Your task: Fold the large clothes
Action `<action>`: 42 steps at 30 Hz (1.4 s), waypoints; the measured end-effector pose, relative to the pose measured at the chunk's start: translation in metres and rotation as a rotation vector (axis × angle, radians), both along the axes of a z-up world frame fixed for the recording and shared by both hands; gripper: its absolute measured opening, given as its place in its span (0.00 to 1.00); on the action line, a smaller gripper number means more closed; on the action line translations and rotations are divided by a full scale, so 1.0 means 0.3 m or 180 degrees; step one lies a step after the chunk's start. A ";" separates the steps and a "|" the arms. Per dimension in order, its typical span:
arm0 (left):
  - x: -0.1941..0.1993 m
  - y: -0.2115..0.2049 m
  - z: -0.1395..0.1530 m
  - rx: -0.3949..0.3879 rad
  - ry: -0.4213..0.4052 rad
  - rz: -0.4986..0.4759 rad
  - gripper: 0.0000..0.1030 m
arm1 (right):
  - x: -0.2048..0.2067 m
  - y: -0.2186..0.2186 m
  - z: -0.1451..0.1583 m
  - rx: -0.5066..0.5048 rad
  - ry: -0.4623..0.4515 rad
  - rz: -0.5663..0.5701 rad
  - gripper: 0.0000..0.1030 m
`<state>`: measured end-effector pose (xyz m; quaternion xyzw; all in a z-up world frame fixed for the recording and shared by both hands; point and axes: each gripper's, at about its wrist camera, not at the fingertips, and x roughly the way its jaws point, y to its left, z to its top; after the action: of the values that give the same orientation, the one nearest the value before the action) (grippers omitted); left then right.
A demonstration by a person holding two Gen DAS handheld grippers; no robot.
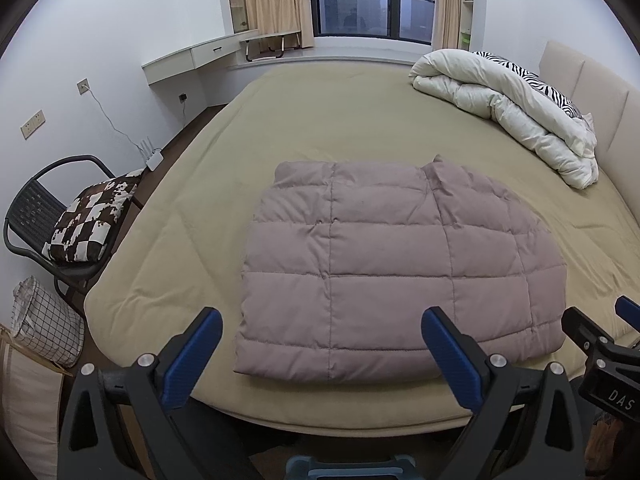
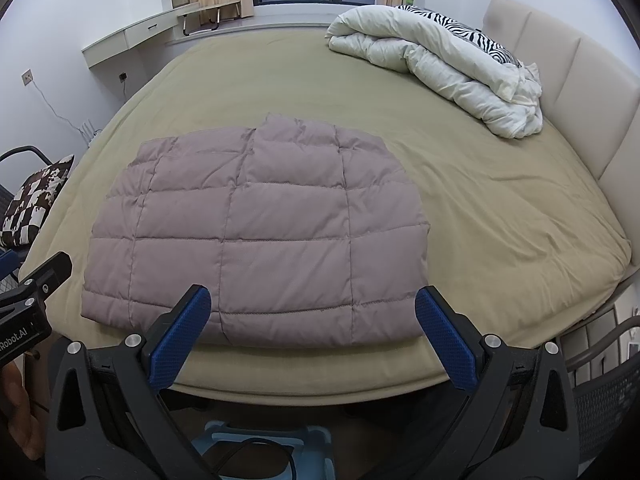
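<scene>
A mauve quilted down jacket [image 1: 396, 264] lies folded into a compact rectangle on the bed's khaki sheet [image 1: 320, 120], near the front edge; it also shows in the right wrist view [image 2: 256, 236]. My left gripper [image 1: 322, 322] is open and empty, held just in front of the jacket's near edge. My right gripper [image 2: 312, 300] is open and empty, also just short of the near edge. The right gripper's body shows at the right edge of the left wrist view [image 1: 600, 344].
A rolled white duvet [image 1: 516, 108] with a zebra-print pillow [image 1: 548, 88] lies at the headboard [image 1: 592, 92]. A chair with a checked cushion [image 1: 88, 220] and a laundry basket [image 1: 44, 320] stand left of the bed. A desk [image 1: 188, 60] is by the window.
</scene>
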<state>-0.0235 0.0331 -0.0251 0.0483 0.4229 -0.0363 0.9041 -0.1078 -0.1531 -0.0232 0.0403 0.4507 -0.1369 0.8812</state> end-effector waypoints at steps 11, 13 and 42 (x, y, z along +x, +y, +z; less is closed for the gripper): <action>-0.001 -0.004 -0.003 -0.0007 0.0005 -0.0003 0.99 | 0.000 0.000 -0.003 0.0005 -0.0008 -0.0030 1.00; -0.001 -0.004 -0.003 -0.0005 0.0003 -0.0007 0.99 | -0.001 0.003 -0.005 0.0008 -0.0008 -0.0031 1.00; -0.019 -0.005 -0.004 0.0011 -0.0147 -0.0024 1.00 | -0.004 0.001 -0.028 0.0016 0.0031 -0.0045 1.00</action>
<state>-0.0293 0.0316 -0.0264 0.0524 0.4018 -0.0378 0.9134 -0.1089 -0.1527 -0.0317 0.0451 0.4549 -0.1421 0.8780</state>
